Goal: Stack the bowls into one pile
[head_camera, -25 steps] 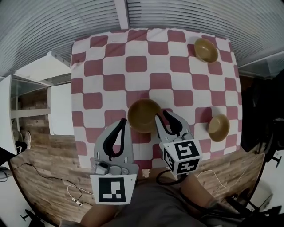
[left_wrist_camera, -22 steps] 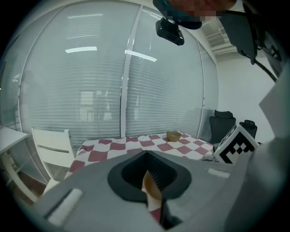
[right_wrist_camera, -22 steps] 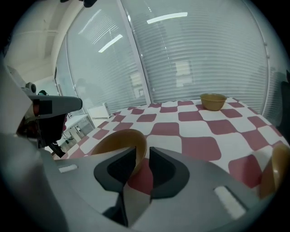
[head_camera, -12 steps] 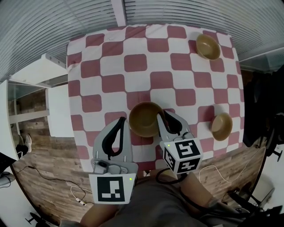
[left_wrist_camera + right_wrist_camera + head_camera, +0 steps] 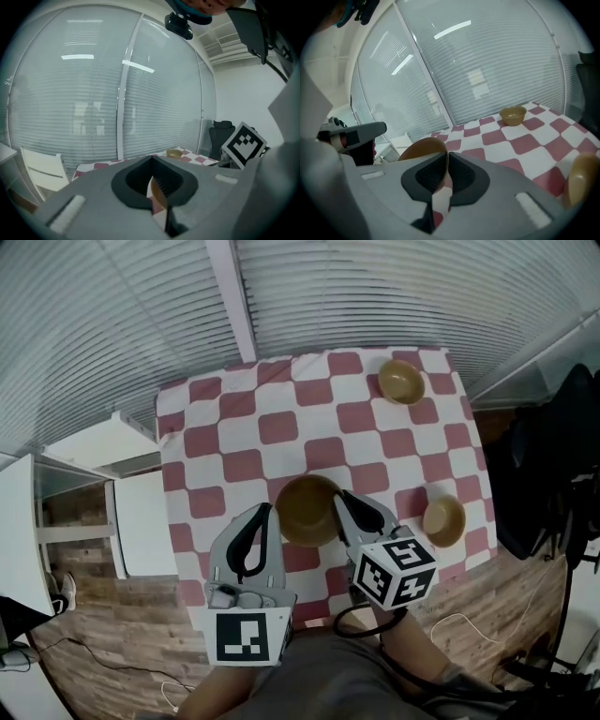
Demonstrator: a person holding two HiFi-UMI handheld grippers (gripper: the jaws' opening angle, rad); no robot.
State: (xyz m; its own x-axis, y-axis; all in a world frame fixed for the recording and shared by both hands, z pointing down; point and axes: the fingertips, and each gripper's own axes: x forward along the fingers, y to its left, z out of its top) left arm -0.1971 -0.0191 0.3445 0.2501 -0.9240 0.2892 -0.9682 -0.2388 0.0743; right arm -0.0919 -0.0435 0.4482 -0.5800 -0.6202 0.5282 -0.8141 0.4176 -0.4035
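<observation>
The tabletop [image 5: 281, 427] wears a cloth [image 5: 323, 454] of dull red rounded squares on white (a checkerboard, plainly). The large bowl [image 5: 307, 510], the far bowl [image 5: 400, 381] and the near small bowl [image 5: 443, 520] share one unpatterned ochre-tan. The floor [image 5: 112, 615] is brown wood plank. The blinds [image 5: 375, 296] are pale grey with fine horizontal stripes.

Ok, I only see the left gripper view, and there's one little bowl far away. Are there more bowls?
Observer: Yes, three in the head view: that far bowl, a second small bowl at the right of the table, and a big bowl at the near side.
Operator: Is anything holding the big one?
Observer: The right gripper has just been closing, and its jaws pinch the big bowl's rim.
Operator: Any stacked yet?
Observer: No, none is inside another.
</observation>
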